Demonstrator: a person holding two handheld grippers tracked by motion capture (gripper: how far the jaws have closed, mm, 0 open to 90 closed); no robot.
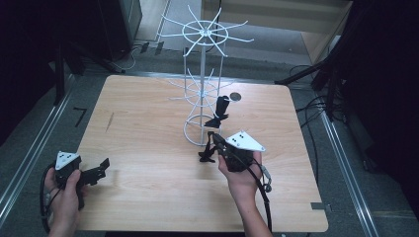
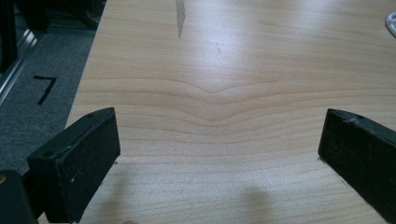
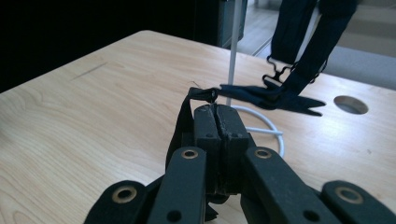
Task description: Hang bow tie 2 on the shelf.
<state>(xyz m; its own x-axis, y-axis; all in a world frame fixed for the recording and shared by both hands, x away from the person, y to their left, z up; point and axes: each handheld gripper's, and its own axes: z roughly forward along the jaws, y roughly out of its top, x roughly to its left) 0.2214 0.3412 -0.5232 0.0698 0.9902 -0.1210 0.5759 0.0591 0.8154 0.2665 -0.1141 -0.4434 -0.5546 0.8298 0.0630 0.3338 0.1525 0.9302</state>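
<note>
Near the foot of the white wire rack [image 1: 202, 89], a dark strap [image 3: 261, 95] lies partly on the desk [image 1: 148, 148] and partly draped up toward a black item hanging on the rack's lower arms. Its near end is pinched in the right claw [image 3: 215, 109], jaws pressed tight together on the fabric, just above the wood. At the desk's near left corner, the left claw [image 1: 99, 170] hangs with its jaws spread wide, bare wood between them, well apart from the strap.
</note>
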